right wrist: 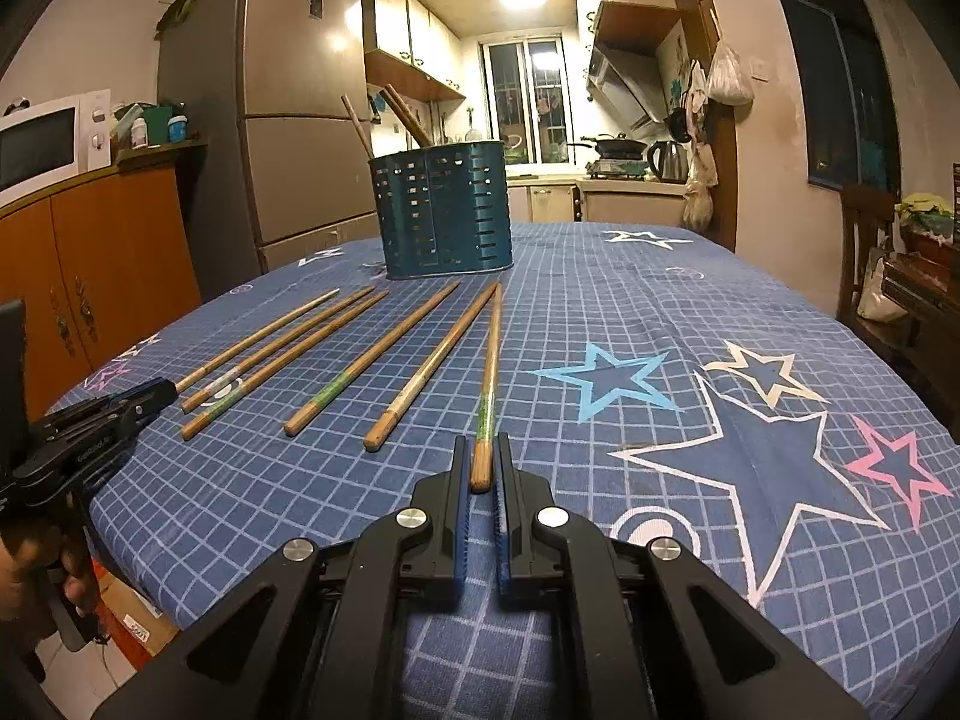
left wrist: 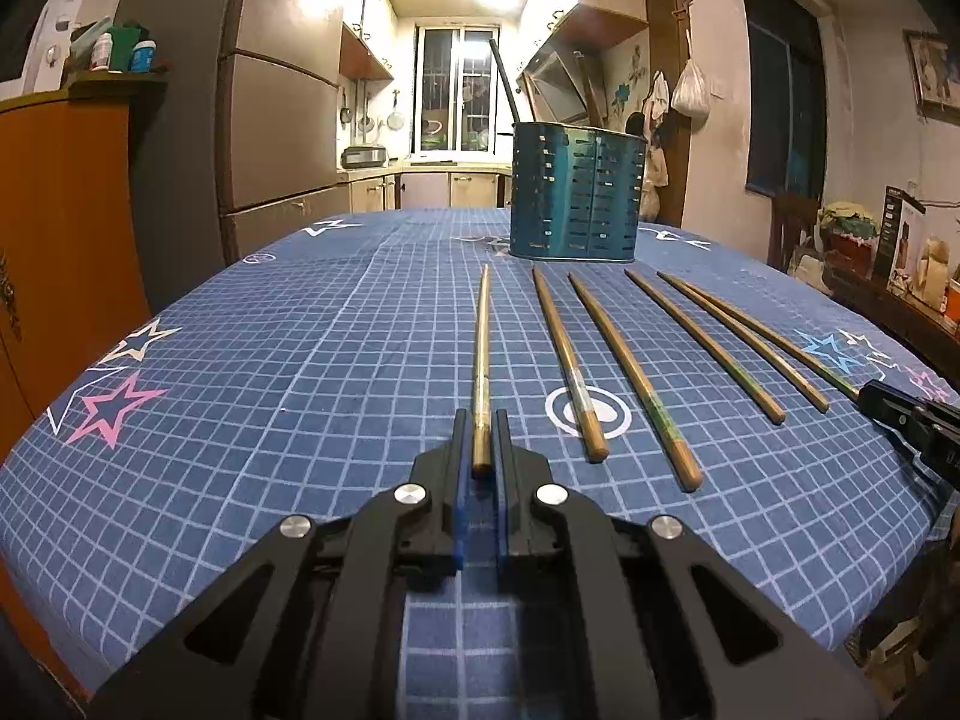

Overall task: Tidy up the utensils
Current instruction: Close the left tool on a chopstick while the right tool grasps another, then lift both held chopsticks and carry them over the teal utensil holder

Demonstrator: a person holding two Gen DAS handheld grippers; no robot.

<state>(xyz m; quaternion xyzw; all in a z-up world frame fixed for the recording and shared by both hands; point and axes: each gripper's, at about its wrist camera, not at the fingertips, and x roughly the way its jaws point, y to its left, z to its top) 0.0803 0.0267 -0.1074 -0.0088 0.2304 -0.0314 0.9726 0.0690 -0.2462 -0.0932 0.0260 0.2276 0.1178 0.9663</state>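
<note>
Several wooden chopsticks lie side by side on the blue star-patterned tablecloth (left wrist: 240, 360) in front of a blue perforated utensil holder (left wrist: 577, 192), which also shows in the right wrist view (right wrist: 444, 210). My left gripper (left wrist: 480, 420) is closed around the near end of the leftmost chopstick (left wrist: 482, 348), which lies on the cloth. My right gripper (right wrist: 480, 447) is closed around the near end of the rightmost chopstick (right wrist: 491, 372), also on the cloth. The holder has chopsticks (right wrist: 408, 114) standing in it.
An orange cabinet (right wrist: 120, 252) with a microwave (right wrist: 42, 144) stands left of the table, a fridge (left wrist: 282, 138) behind it. A chair (right wrist: 864, 240) and cluttered shelf stand at the right. The table's front edge is just below both grippers.
</note>
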